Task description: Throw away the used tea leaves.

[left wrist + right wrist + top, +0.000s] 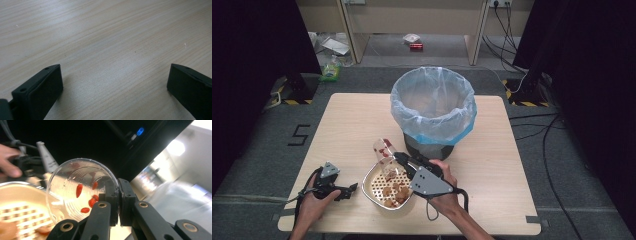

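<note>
A clear plastic cup hangs tilted over the far edge of a white perforated bowl. My right gripper is shut on it. In the right gripper view the jaws pinch the cup's wall at the rim, one inside and one outside, and my right gripper holds it on its side. A few red berries cling inside the cup. Brownish food pieces lie in the bowl. My left gripper rests on the table to the left of the bowl. Its jaws stand open over bare wood with my left gripper holding nothing.
A bin lined with a blue and white bag stands at the table's middle back, just beyond the cup. The wooden table has free room to the right and at the far left. Black curtains and cables flank the table.
</note>
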The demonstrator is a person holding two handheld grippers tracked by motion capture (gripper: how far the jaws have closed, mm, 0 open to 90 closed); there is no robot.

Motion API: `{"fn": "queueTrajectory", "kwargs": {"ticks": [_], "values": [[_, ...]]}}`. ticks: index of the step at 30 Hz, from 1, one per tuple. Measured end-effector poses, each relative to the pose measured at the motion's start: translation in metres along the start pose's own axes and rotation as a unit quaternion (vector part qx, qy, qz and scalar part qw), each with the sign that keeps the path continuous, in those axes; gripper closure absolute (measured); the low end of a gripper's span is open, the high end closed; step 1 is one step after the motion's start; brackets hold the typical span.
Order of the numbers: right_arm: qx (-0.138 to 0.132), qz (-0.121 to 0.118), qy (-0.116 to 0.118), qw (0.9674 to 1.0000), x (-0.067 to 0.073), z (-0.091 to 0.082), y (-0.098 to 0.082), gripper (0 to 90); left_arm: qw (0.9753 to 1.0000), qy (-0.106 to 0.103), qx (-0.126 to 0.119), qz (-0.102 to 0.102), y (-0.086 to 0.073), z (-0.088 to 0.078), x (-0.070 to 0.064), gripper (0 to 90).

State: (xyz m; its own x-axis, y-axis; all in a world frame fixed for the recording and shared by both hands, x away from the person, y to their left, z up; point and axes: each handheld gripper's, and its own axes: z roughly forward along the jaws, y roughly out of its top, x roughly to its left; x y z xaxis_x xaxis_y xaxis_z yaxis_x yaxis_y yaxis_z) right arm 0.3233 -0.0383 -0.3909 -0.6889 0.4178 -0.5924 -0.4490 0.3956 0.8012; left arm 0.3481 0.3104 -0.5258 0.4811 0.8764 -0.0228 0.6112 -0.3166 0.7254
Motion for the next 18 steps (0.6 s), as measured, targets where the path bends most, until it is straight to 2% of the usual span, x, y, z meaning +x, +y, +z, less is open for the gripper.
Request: {"fn": "queueTrajectory", "kwargs": {"ticks": [1, 2, 3, 4, 5, 7, 8, 9, 10, 11, 14, 16, 18], "values": [[0.000, 0.000, 0.000, 1.0000, 0.000, 0.000, 0.000, 88.0, 1.0000, 0.000, 0.000, 0.000, 0.000, 0.000, 0.000, 0.0], [0.010, 0.011, 0.010, 0.9999, -0.001, 0.001, 0.001, 88.0, 1.0000, 0.000, 0.000, 0.000, 0.000, 0.000, 0.000, 0.0], [0.018, 0.034, 0.024, 0.9990, -0.003, 0.001, 0.002, 88.0, 1.0000, 0.000, 0.000, 0.000, 0.000, 0.000, 0.000, 0.0], [0.018, 0.034, 0.024, 0.9990, -0.003, 0.001, 0.002, 88.0, 1.0000, 0.000, 0.000, 0.000, 0.000, 0.000, 0.000, 0.0], [0.033, 0.049, 0.041, 0.9974, -0.004, 0.002, 0.004, 87.9, 1.0000, 0.000, 0.000, 0.000, 0.000, 0.000, 0.000, 0.0], [0.031, 0.056, 0.042, 0.9971, -0.004, 0.002, 0.004, 88.0, 1.0000, 0.000, 0.000, 0.000, 0.000, 0.000, 0.000, 0.0], [0.028, 0.068, 0.042, 0.9964, -0.005, 0.002, 0.005, 87.9, 1.0000, 0.000, 0.000, 0.000, 0.000, 0.000, 0.000, 0.0], [0.027, 0.094, 0.051, 0.9939, -0.008, 0.002, 0.006, 87.9, 1.0000, 0.000, 0.000, 0.000, 0.000, 0.000, 0.000, 0.0], [0.027, 0.105, 0.052, 0.9927, -0.010, 0.002, 0.006, 87.9, 1.0000, 0.000, 0.000, 0.000, 0.000, 0.000, 0.000, 0.0], [0.027, 0.105, 0.052, 0.9927, -0.010, 0.002, 0.006, 87.9, 1.0000, 0.000, 0.000, 0.000, 0.000, 0.000, 0.000, 0.0], [0.035, 0.133, 0.060, 0.9887, -0.014, 0.004, 0.004, 87.8, 1.0000, 0.000, 0.000, 0.000, 0.000, 0.000, 0.000, 0.0], [0.038, 0.135, 0.061, 0.9883, -0.015, 0.004, 0.005, 87.8, 1.0000, 0.000, 0.000, 0.000, 0.000, 0.000, 0.000, 0.0], [0.047, 0.142, 0.069, 0.9864, -0.018, 0.004, 0.007, 87.8, 1.0000, 0.000, 0.000, 0.000, 0.000, 0.000, 0.000, 0.0]]}}
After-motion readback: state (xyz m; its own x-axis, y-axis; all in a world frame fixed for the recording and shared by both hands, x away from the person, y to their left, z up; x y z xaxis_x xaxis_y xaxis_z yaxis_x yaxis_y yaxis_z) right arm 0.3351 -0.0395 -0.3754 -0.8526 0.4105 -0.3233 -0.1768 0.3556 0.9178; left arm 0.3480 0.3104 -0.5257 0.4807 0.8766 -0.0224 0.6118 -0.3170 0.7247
